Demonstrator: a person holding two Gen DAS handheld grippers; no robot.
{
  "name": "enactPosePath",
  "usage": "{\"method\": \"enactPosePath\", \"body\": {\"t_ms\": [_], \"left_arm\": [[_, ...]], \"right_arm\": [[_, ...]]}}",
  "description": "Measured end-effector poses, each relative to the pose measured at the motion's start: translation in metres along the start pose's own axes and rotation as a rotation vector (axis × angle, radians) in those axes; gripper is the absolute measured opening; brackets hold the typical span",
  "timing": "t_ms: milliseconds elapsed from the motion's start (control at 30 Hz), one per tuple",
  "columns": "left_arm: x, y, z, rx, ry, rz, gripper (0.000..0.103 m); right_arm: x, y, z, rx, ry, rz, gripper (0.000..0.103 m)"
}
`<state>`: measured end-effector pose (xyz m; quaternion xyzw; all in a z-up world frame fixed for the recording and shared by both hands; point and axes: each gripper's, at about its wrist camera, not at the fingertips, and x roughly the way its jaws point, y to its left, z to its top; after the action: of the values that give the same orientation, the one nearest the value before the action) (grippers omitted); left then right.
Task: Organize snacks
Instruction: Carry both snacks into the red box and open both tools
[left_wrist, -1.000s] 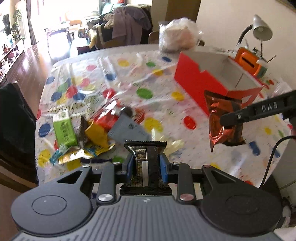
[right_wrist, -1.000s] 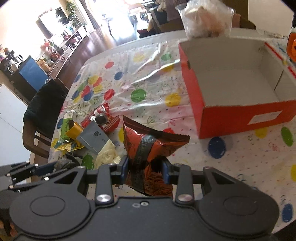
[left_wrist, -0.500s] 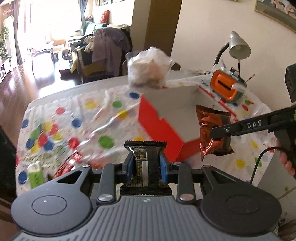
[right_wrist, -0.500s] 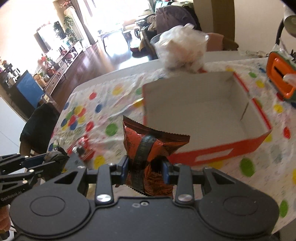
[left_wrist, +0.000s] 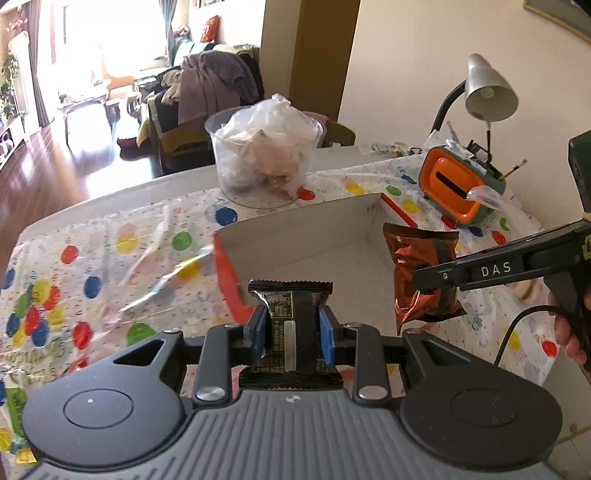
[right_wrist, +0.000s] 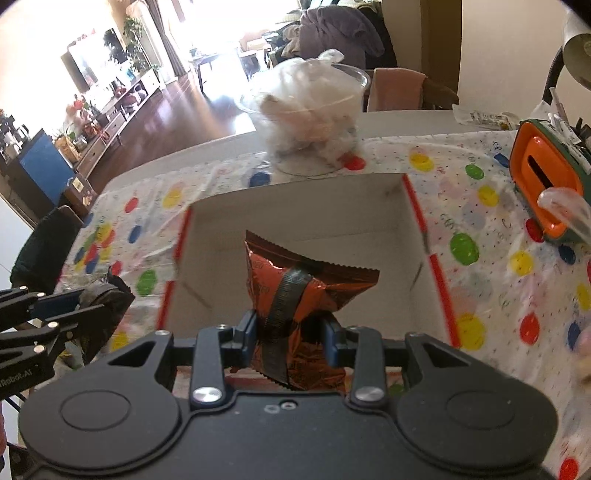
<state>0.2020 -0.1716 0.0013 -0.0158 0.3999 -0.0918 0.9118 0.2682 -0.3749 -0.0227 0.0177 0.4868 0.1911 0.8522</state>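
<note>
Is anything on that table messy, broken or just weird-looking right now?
Nothing looks broken or spilled. The plastic tablecloth lies wrinkled. A clear tub beyond the red box is stuffed with crumpled bags. Each gripper simply holds a snack over the empty box: the left gripper a dark packet, the right gripper a shiny orange packet.

Both grippers' jaws clamped, angled down

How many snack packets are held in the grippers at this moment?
2. A black packet is clamped in the left gripper, beside the red box. An orange foil packet is clamped in the right gripper, above the open box. Others may lie out of view.
</note>
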Motion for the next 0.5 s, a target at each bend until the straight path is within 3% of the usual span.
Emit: {"method": "enactPosePath", "body": {"t_ms": [500], "left_arm": [[0.106, -0.033, 0.026, -0.083, 0.165, 0.056, 0.029]], "right_arm": [[0.075, -0.047, 0.023, -0.113, 0.151, -0.015, 0.034]]}}
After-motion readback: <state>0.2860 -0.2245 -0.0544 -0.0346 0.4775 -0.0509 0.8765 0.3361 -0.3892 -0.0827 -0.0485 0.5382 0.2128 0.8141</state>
